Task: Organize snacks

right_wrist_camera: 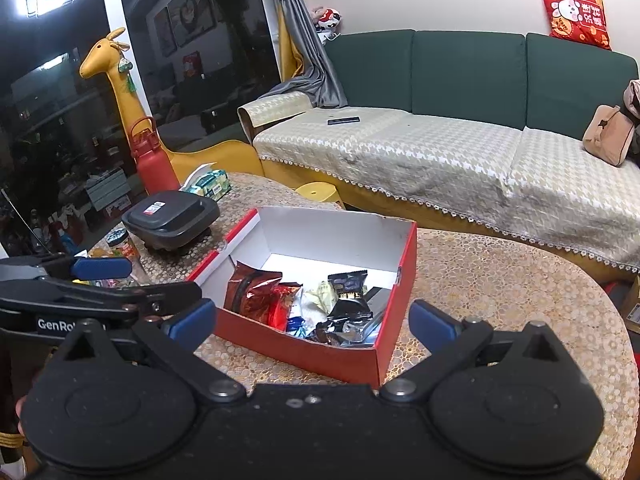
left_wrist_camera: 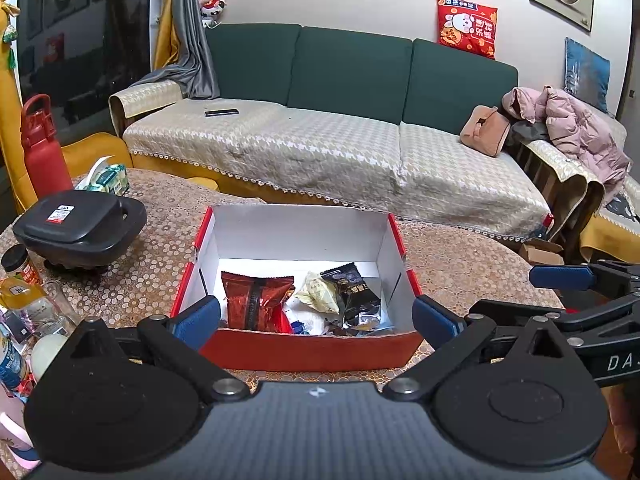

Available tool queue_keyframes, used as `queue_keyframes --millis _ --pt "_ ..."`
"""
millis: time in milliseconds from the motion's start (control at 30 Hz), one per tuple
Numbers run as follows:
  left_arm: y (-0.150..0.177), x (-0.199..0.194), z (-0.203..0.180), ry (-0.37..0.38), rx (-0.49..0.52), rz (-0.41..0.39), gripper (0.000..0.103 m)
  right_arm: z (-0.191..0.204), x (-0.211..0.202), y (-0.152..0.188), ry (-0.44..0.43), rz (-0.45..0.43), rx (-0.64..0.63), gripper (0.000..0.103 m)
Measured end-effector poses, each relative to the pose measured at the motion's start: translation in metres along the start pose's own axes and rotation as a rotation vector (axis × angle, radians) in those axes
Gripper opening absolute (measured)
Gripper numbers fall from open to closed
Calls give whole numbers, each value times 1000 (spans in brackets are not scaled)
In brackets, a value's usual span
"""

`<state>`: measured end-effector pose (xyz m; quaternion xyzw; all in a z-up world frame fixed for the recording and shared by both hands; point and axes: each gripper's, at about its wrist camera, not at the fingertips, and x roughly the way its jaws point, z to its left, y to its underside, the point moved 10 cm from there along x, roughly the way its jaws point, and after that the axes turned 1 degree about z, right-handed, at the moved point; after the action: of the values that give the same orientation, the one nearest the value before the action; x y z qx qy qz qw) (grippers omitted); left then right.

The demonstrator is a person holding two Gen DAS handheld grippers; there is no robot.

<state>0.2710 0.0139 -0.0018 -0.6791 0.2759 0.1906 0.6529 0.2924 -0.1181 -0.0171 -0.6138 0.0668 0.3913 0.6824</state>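
White letters "DAS" [left_wrist_camera: 622,363] stand on the black arm of the other tool at the right edge of the left wrist view, cut off by the frame. In the right wrist view, "GenRo" [right_wrist_camera: 56,324] shows in white on the black arm of the tool at the left edge, the rest hidden. The print on the red cushion [left_wrist_camera: 467,25], snack packets and bottle labels is too small to read.

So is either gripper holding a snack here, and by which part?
Nothing is held. The left gripper and right gripper are both open and empty, in front of the red box.
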Motion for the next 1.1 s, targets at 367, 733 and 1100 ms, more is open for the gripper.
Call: queue_keyframes --millis 367,733,1100 --pt "3 -5 -2 -8 19 1 103 2 -5 5 -8 5 5 103" --pt "5 -9 -7 -24 33 1 103 2 -9 10 -8 7 12 103" --pt "6 -9 -8 -23 33 5 103 0 -11 12 -9 8 16 103"
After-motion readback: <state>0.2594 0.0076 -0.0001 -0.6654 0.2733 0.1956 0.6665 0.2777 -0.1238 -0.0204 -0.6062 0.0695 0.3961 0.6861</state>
